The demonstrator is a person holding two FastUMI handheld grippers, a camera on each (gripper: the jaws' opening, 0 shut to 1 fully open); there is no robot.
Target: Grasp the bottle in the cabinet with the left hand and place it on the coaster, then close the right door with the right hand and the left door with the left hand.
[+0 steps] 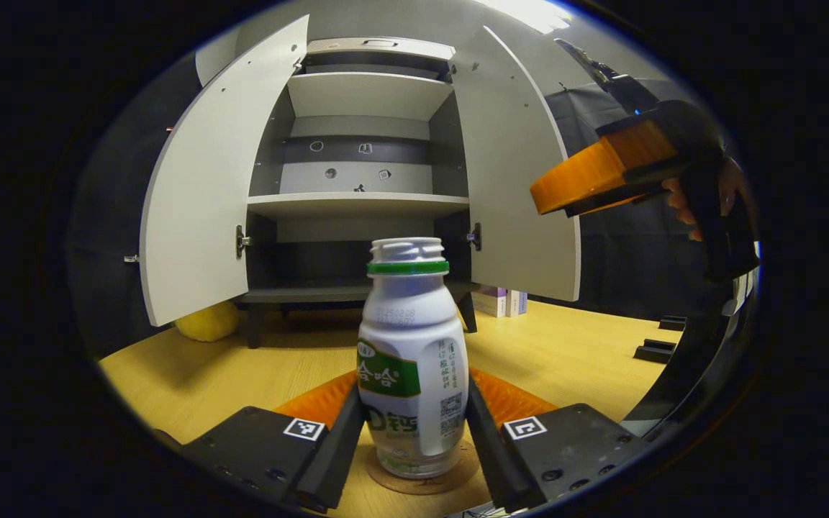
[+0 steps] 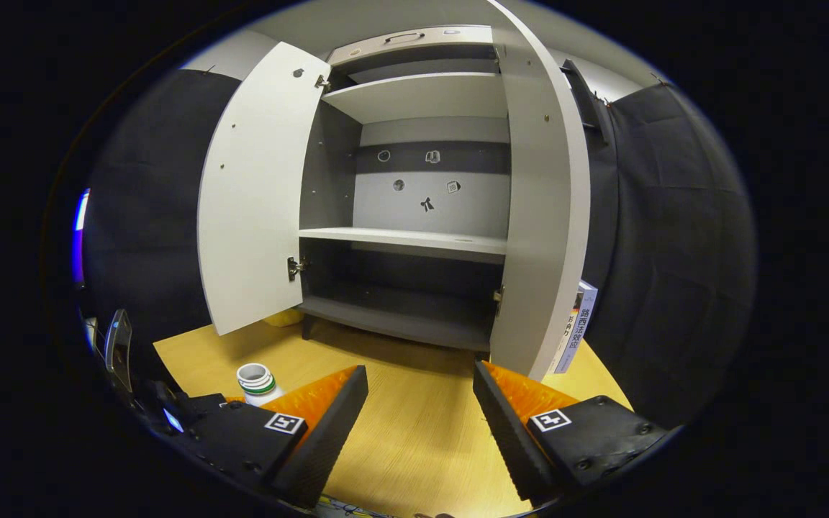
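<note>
one bottle (image 1: pixel 412 360) stands upright on one round coaster (image 1: pixel 422 476) on the wooden table (image 1: pixel 573 352), in front of one cabinet (image 1: pixel 364 180). two doors, left door (image 1: pixel 206 180) and right door (image 1: pixel 522 180), both open. left gripper (image 1: pixel 414 432): fingers closed against the bottle's sides. right gripper (image 2: pixel 420 424): fingers wide apart, holding nothing, above the table.
</note>
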